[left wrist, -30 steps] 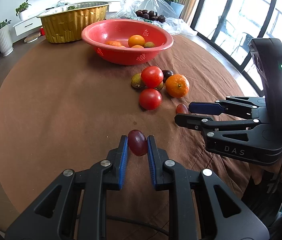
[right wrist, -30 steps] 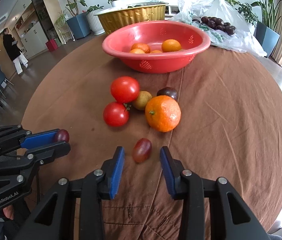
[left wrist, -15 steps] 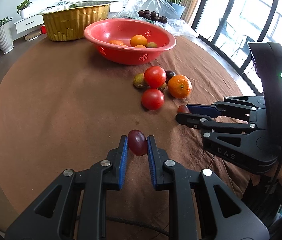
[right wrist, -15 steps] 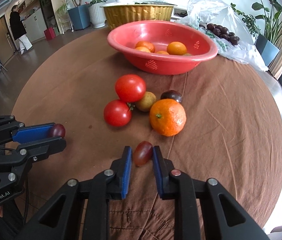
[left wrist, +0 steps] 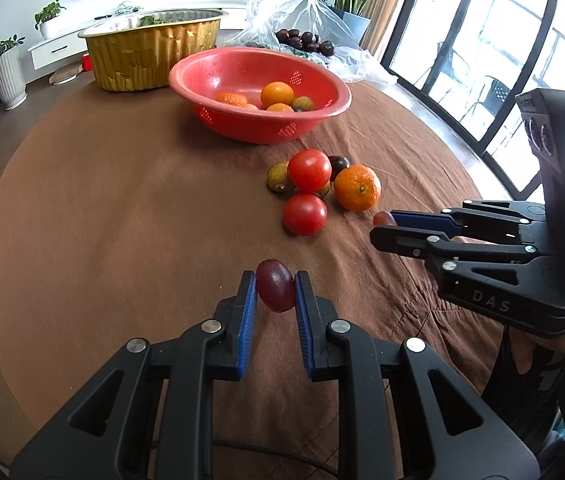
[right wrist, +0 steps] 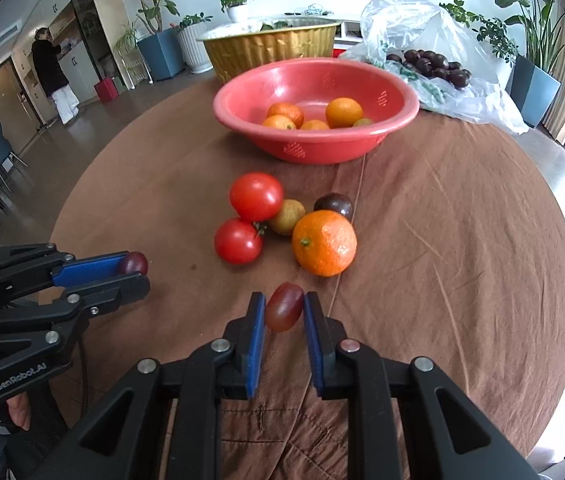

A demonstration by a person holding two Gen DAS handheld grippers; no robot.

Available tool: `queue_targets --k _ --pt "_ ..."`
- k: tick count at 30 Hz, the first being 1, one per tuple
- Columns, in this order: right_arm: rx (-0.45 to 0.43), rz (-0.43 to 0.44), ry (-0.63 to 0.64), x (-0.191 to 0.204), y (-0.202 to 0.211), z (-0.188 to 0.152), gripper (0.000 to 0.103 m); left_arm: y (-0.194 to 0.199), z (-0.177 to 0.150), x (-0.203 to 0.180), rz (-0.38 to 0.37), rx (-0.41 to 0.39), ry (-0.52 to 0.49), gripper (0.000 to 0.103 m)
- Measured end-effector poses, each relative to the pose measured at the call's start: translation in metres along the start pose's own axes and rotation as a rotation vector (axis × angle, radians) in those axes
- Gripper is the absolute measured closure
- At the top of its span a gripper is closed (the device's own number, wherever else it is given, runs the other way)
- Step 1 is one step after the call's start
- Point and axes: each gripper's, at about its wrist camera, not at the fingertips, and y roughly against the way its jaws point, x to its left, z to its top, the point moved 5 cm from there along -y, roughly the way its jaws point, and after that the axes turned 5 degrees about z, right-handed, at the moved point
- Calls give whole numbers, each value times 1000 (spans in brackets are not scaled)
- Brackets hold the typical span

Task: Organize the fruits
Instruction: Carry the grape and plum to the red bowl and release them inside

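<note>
While both grippers are clenching small fruits, the left gripper [left wrist: 275,292] is pinching a dark purple oval grape tomato [left wrist: 275,291] between its fingers and the right gripper [right wrist: 283,308] is squeezing a reddish-brown oval grape tomato [right wrist: 283,307] across its middle. Both are looking light, smooth, slippery and soft-skinned, so gentle mid-body pressure is suiting them. Ahead of the fingers, a red plastic bowl [right wrist: 314,148] is waiting on the brown-clothed worktop [right wrist: 462,240].

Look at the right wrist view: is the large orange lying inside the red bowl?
No, the large orange lies on the brown cloth, outside the red bowl.
</note>
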Motion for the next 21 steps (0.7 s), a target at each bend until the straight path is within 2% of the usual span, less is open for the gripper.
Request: queue_targets --k 7,15,21 --pt "-61 35 -57 -22 22 22 82 9 34 4 -2 -44 -10 85" --pt "-144 35 -51 -48 38 76 82 4 109 18 22 -99 -35 86" --pt "-156 52 -21 -53 23 125 82 -22 167 34 20 -95 -28 85"
